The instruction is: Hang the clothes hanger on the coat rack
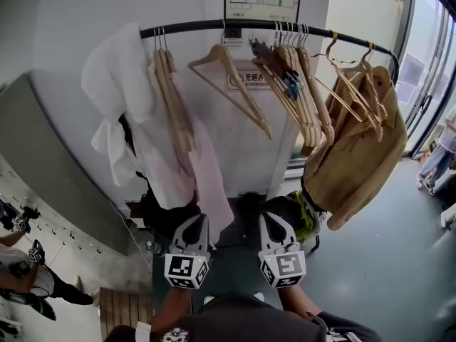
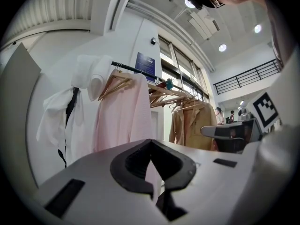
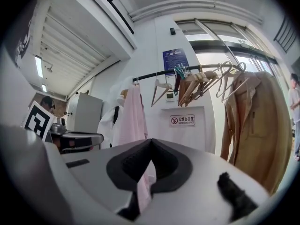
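Holds left claw (image 1: 195, 219) and right claw (image 1: 274, 218) low, each pinched shut on nothing (only pink shirt (image 1: 206, 169) glimpsed through the slit below the meeting point). Cannot see the rack's foot behind the garments. Finds bare wooden hanger (image 1: 229, 84) hooked on the coat rack rail (image 1: 199, 26), bare rail either side, between pink shirt and bunched hangers (image 1: 306, 98); tan coat (image 1: 356, 155) rightmost.

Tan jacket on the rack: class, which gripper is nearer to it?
Right. The right gripper is below and left of the tan jacket; the left gripper is farther left, under the pink shirt.
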